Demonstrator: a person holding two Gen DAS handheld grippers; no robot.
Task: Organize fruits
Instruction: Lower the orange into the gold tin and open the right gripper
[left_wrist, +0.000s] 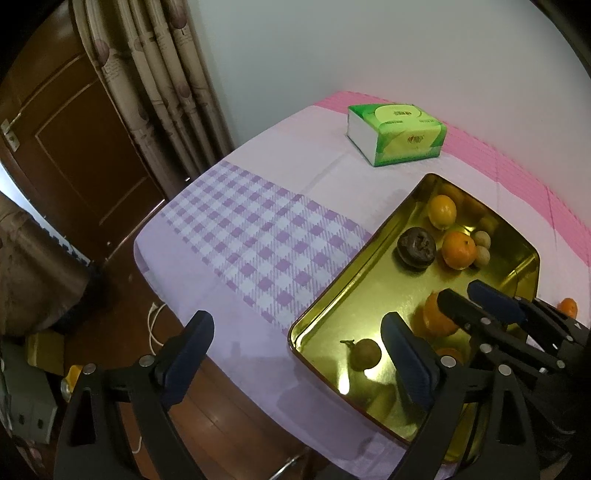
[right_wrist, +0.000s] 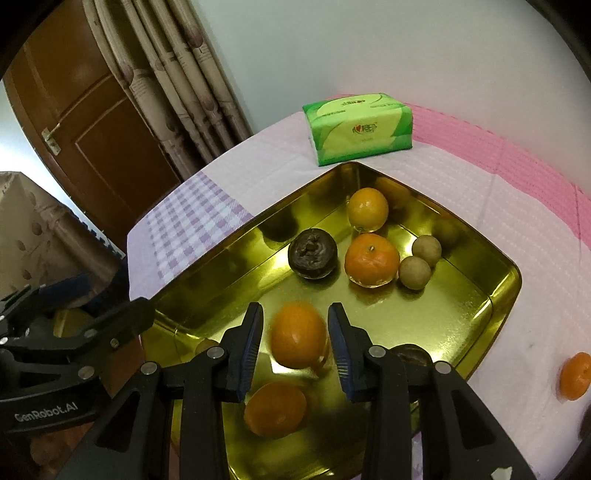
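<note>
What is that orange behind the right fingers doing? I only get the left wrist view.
Observer: In the right wrist view the orange sits between the right fingers, above the tray. It is blurred, so the grip is unclear.
Operator: And the one beyond the tray, half hidden?
Observer: That second orange lies whole on the cloth, apart from the tray.

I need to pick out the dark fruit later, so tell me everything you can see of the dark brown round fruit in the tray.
The dark brown fruit is round and squat, with a rough, lumpy cap on top and a dull skin. It sits upright on the floor of the gold tray, left of an orange and apart from it. No tool touches it.
</note>
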